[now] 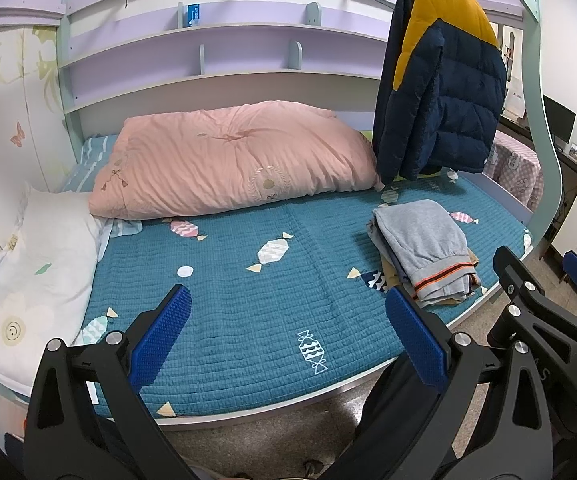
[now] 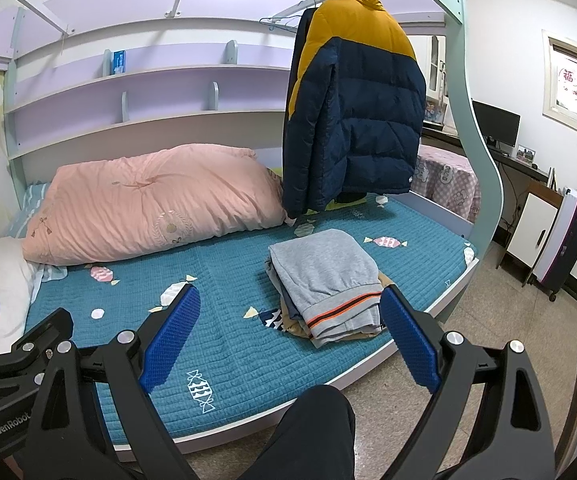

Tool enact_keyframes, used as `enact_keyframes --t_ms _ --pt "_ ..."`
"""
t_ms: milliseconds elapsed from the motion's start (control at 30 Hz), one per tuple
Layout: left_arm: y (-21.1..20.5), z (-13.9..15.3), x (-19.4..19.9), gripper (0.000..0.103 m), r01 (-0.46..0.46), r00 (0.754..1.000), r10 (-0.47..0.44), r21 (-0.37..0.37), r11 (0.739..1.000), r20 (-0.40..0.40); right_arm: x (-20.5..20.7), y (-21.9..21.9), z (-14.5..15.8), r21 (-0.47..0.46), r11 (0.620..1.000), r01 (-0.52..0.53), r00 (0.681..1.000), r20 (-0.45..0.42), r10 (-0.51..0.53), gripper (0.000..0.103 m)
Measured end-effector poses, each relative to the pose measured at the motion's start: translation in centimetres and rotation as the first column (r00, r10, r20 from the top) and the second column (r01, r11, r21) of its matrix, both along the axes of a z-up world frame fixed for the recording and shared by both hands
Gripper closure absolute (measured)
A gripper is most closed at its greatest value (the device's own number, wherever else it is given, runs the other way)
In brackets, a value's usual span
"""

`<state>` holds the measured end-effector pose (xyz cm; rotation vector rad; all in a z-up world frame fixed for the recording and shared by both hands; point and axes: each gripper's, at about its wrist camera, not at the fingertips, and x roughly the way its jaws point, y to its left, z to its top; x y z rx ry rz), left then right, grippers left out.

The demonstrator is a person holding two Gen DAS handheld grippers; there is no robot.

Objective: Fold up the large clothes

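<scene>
Nearest to us, our left tongs (image 1: 288, 336) and right tongs (image 2: 292, 336) both stand wide apart and hold nothing, poised over the front edge of the bed (image 2: 244, 364), with a dark trouser leg (image 2: 312, 432) below on the floor side. On the bed's teal quilt, towards its right front corner, lies a stack of folded clothes (image 2: 328, 280) topped by grey trousers; further back a pink duvet (image 2: 148, 204) lies bundled along the bed's far side, and beside it, above the bed's far right end, hangs the navy and mustard puffer jacket (image 2: 360, 112) from a rail
</scene>
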<state>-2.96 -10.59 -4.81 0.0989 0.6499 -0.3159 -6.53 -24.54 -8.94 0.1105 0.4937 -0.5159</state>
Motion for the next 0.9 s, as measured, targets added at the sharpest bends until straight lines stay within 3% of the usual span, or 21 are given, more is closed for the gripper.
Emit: enact_keyframes --t_ms 500,900 --pt "0.9 0.0 0.0 0.005 0.006 1.0 -0.006 0.01 1.0 -0.004 -0.3 0.5 0.0 0.005 1.0 0.006 1.0 -0.006 -0.006 0.015" --pt "1.9 -0.7 2.5 0.005 0.033 0.998 -0.032 0.015 0.999 -0.06 2.0 1.4 -0.7 0.015 1.0 0.02 0.998 -0.053 -0.019 0.015"
